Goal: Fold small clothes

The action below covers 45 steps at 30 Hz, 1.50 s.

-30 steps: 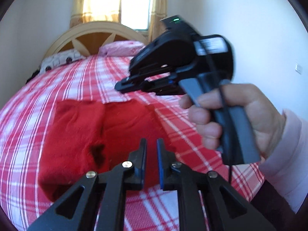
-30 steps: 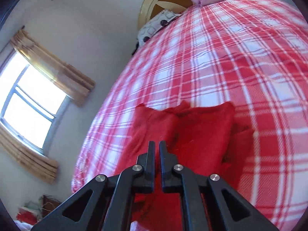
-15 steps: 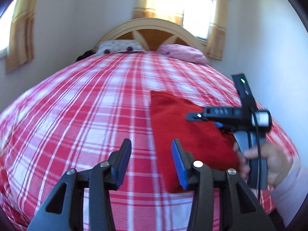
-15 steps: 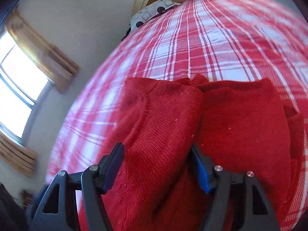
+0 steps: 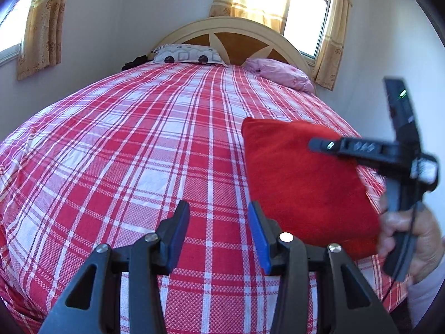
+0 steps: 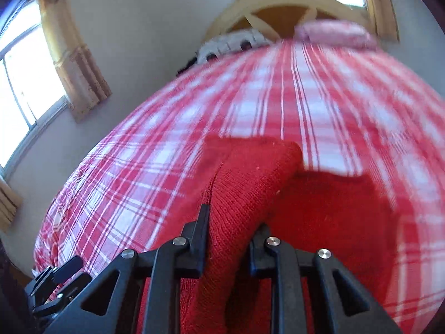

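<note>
A red knitted garment [image 5: 303,178] lies folded on the red-and-white plaid bed [image 5: 139,153], to the right in the left wrist view. My left gripper [image 5: 219,233] is open and empty over bare bedspread, left of the garment. My right gripper [image 6: 232,239] has its jaws around a thick fold of the red garment [image 6: 250,194] and grips it. The right gripper [image 5: 389,153] also shows in the left wrist view, held in a hand above the garment's right side.
A wooden headboard [image 5: 230,36] with a patterned pillow [image 5: 189,54] and a pink pillow [image 5: 281,73] stands at the far end. Curtained windows [image 5: 303,11] are behind and on the left wall. A white wall runs close along the bed's right side.
My left gripper opened, let go of the garment and swung left over bare bedspread. My right gripper opened, went down onto the garment and closed on a thick fold.
</note>
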Each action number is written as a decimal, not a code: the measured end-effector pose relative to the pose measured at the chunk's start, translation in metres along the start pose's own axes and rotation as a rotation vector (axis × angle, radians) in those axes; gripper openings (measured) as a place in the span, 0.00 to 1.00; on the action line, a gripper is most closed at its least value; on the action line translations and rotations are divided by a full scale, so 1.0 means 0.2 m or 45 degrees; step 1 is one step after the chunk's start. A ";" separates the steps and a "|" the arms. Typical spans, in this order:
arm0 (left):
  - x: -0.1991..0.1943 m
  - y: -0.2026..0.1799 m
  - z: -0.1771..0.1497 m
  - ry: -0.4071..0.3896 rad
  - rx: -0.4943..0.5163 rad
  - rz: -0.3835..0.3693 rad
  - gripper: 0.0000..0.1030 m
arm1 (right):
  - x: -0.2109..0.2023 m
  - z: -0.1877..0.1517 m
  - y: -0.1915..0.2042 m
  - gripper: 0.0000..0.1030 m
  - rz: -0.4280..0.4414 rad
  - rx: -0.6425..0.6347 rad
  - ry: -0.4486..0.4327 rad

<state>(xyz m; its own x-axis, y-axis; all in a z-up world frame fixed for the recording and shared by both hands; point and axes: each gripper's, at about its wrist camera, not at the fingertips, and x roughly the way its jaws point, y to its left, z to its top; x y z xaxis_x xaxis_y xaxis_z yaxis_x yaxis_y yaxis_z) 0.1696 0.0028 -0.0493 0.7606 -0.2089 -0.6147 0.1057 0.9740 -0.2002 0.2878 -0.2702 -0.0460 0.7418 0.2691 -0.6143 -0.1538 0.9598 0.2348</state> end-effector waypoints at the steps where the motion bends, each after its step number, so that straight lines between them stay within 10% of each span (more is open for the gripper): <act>1: 0.00 0.00 0.00 -0.004 0.006 0.001 0.45 | -0.02 0.02 0.00 0.22 0.000 -0.008 -0.002; 14: 0.11 -0.21 0.05 -0.004 0.120 -0.036 0.53 | -0.03 -0.19 -0.49 0.22 -0.088 0.000 0.220; 23: 0.18 -0.32 -0.02 0.051 0.264 -0.016 0.60 | -0.26 -0.29 -0.62 0.41 -0.051 0.204 0.027; 30: 0.18 -0.29 -0.03 0.044 0.256 -0.012 0.63 | -0.60 -0.57 -0.38 0.42 -0.015 0.186 -0.094; 38: 0.24 -0.31 -0.02 0.115 0.200 -0.044 0.63 | -0.40 -0.70 -0.24 0.42 -0.076 0.106 0.039; 40: 0.23 -0.32 -0.03 0.109 0.228 -0.029 0.63 | -0.34 -0.72 -0.25 0.04 -0.052 0.103 0.098; 45: 0.22 -0.32 0.01 0.100 0.234 -0.032 0.68 | -0.41 -0.72 -0.26 0.04 -0.161 0.012 0.151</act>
<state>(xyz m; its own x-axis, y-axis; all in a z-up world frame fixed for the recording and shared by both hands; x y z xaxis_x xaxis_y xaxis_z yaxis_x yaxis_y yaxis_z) 0.1979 -0.0679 -0.0619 0.7048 -0.2325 -0.6702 0.2448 0.9664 -0.0777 0.1408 -0.3305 -0.1174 0.6725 0.1541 -0.7239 -0.0576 0.9860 0.1563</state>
